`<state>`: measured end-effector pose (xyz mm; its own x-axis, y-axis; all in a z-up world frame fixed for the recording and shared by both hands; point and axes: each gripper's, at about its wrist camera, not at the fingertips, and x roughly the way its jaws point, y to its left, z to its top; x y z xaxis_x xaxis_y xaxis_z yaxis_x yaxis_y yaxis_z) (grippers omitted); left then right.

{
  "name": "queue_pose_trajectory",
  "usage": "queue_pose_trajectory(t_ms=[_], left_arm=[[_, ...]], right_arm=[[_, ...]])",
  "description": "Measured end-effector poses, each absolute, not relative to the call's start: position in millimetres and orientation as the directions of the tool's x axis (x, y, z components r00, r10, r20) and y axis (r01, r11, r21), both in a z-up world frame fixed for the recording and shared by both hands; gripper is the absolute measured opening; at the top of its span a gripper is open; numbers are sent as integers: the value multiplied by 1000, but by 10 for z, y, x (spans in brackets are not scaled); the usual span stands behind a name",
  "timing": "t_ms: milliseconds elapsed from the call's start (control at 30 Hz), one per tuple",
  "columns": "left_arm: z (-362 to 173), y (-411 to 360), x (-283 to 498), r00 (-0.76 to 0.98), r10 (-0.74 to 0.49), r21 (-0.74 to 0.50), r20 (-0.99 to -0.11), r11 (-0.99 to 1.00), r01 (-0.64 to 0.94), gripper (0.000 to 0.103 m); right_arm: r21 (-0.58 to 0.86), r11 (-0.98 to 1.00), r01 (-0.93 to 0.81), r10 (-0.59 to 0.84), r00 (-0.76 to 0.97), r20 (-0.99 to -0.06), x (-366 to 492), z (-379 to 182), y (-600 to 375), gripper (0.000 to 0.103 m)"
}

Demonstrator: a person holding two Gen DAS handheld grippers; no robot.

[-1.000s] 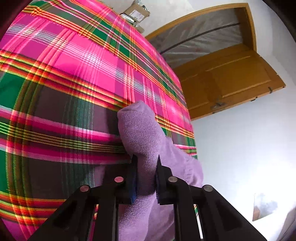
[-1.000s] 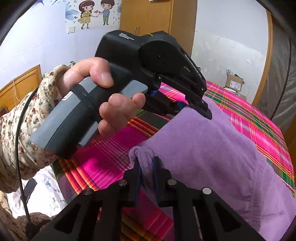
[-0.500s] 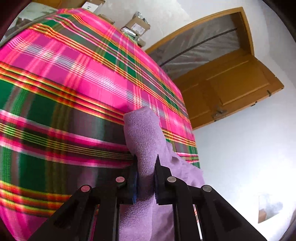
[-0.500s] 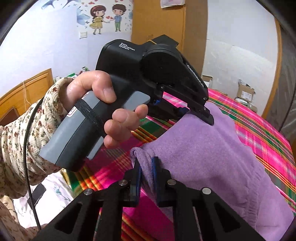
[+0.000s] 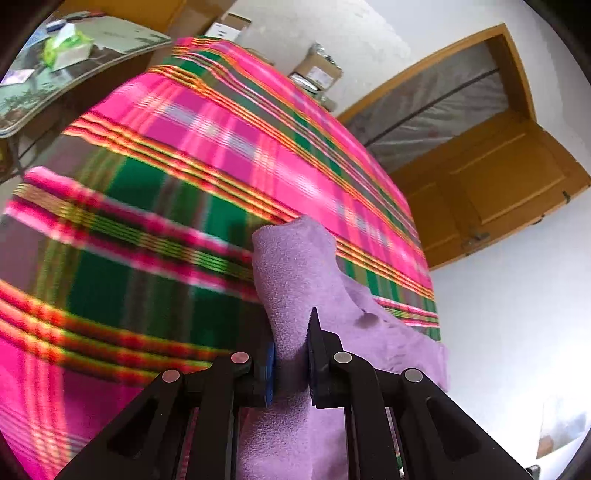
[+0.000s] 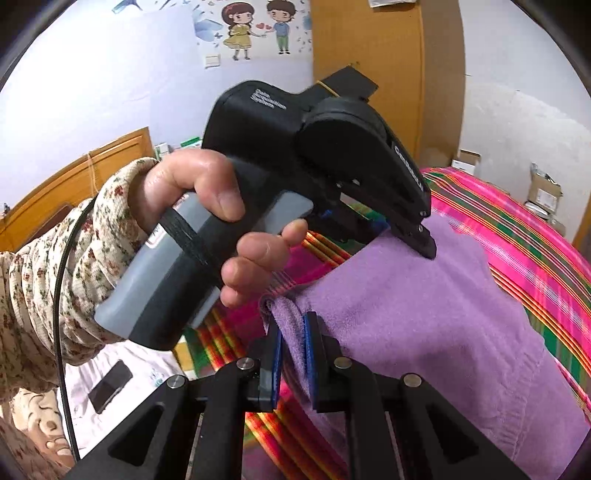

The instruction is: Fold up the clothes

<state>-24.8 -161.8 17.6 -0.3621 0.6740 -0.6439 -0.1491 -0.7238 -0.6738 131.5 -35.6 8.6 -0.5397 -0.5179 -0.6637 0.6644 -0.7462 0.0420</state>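
A lilac fleece garment (image 6: 424, 314) with a soft, napped texture is lifted off a pink, green and orange plaid bedspread (image 5: 207, 155). Two points along its upper edge are pinched, and the cloth sags between them and drapes down. One pinched corner (image 5: 291, 266) stands up in a rounded peak; the other edge (image 6: 284, 314) is bunched into a narrow fold.

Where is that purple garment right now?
The purple garment hangs over the plaid bedspread, pinched by the left hand-held gripper and right hand-held gripper.

Plaid bedspread (image 5: 207, 155); wooden door (image 5: 491, 192); cardboard boxes (image 5: 317, 74); cartoon wall sticker (image 6: 258, 29); phone (image 6: 110, 386)
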Motion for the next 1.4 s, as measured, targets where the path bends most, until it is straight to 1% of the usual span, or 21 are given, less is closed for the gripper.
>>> queue_pose_trajectory(t_ms=[133,267,400,433,467,500,600,633,667,700,900,1033,1133,1233,1333,1400], left_arm=[[173,-1753,-235,-375,653,-658,-658,-741,-134,14],[116,-1715,-231,-371,631,-634,-682,-762,-132,14],[68,-1699,-231,-368,627,-635,-686,-764,-117,15],[63,-1701,-227,-366,626,-634,-689,-765,-115,17],[64,-1707,-220,-365,623,-632,-691,-767,-112,22],[73,-1718,-210,-371,617,-629,-694,-770,-106,23],[123,-1761,-172,-396,601,-623,-695,-778,-87,23],[146,-1771,-147,-405,594,-620,-695,-780,-80,23],[169,-1781,-122,-415,587,-618,-695,-783,-72,28],[196,-1791,-91,-426,581,-616,-694,-785,-67,30],[413,-1814,158,-510,523,-585,-683,-810,-47,31],[640,-1719,405,-572,507,-568,-645,-819,-85,31],[747,-1570,555,-589,515,-566,-623,-816,-116,31],[807,-1238,651,-573,531,-531,-624,-826,-187,31],[812,-858,738,-526,555,-491,-644,-827,-272,31],[800,-607,809,-492,578,-472,-651,-816,-334,31]], right_arm=[[61,-732,678,-531,-512,-676,1285,20,-431,12],[94,-741,665,-523,-484,-701,1297,-71,-483,13],[144,-749,647,-532,-457,-713,1331,-91,-511,16],[160,-751,641,-535,-449,-716,1325,-97,-493,16],[167,-752,638,-535,-442,-720,1303,-98,-478,16],[173,-752,636,-534,-435,-725,1276,-96,-465,16],[178,-755,631,-532,-431,-729,1413,-96,-424,22],[183,-755,630,-537,-433,-724,1429,-83,-385,24],[188,-754,629,-543,-436,-718,1446,-68,-342,24],[196,-753,628,-549,-437,-712,1465,-49,-299,25],[212,-770,602,-572,-503,-648,1699,188,90,26],[219,-829,514,-525,-585,-618,1864,299,531,28],[227,-881,415,-460,-639,-617,1837,295,908,28],[237,-930,281,-367,-674,-642,1857,202,1271,28],[252,-959,127,-268,-690,-672,1863,92,1668,28],[241,-968,70,-220,-697,-682,1920,56,1843,28]])
